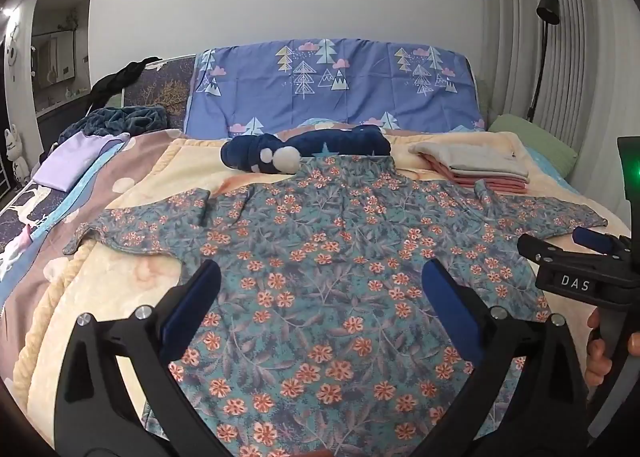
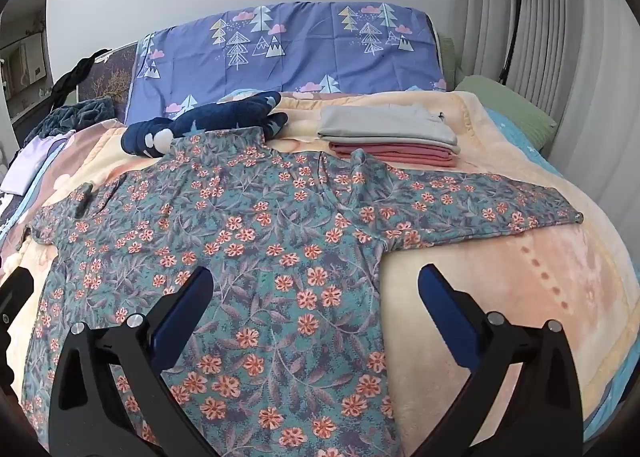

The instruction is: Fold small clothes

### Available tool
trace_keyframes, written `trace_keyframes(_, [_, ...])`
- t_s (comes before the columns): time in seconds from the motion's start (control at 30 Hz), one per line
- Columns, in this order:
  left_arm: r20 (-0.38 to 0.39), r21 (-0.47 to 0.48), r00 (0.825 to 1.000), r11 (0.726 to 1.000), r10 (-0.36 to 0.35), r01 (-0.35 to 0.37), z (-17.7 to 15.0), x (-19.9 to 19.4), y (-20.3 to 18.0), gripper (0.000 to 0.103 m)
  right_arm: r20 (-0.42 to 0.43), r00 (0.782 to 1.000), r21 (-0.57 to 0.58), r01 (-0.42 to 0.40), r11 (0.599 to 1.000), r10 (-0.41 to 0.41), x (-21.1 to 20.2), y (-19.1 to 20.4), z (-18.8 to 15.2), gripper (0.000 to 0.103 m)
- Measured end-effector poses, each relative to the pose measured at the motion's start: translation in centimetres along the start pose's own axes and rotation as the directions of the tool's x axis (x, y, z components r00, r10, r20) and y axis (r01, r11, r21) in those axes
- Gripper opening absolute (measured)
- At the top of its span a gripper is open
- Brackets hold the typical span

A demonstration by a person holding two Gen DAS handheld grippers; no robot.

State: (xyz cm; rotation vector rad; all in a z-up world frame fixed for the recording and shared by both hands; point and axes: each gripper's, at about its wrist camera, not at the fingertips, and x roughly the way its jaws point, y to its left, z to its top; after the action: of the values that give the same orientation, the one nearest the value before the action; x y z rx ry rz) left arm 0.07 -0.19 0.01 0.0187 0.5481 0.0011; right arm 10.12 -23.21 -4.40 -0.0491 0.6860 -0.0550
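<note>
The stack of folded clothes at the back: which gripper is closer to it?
Right. The right gripper hangs over the floral shirt's right edge, below the stack; the left gripper is over the shirt's middle.

A shirt (image 1: 332, 257) lay spread flat on the blanket (image 2: 520, 277), sleeves out to both sides, with a plush toy (image 1: 304, 149) behind its collar and a stack of folded clothes (image 1: 472, 169) behind its right shoulder.

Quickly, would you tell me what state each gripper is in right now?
Left gripper: open, holding nothing, above the floral long-sleeved top.
Right gripper: open, holding nothing.
</note>
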Motion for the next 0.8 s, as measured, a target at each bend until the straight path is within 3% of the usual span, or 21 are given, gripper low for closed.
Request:
trace_keyframes(0.17, [-0.065, 0.024, 0.998, 1.000, -0.005, 0.007, 0.3, 0.8, -1.1, 0.101, 0.003, 1.000, -0.010, 0.017, 1.000, -0.017, 0.0, 0.1, 0.0, 0.102])
trace_keyframes(0.23, [-0.068, -0.015, 0.997, 0.999, -0.032, 0.031, 0.0, 1.0, 0.1, 0.101, 0.002, 1.000, -0.006, 0.019, 1.000, -0.019, 0.1, 0.1, 0.0, 0.102])
trace_keyframes(0.37, [-0.054, -0.036, 0.998, 0.999, -0.013, 0.011, -0.3, 0.8, 0.3, 0.101, -0.005, 1.000, -0.007, 0.018, 1.000, -0.018, 0.7, 0.1, -0.5, 0.102])
trace_keyframes(0.8, [-0.061, -0.039, 0.998, 0.999, 0.021, -0.023, -0.8, 1.0, 0.6, 0.101, -0.024, 1.000, -0.001, 0.005, 1.000, -0.005, 0.9, -0.3, -0.4, 0.102])
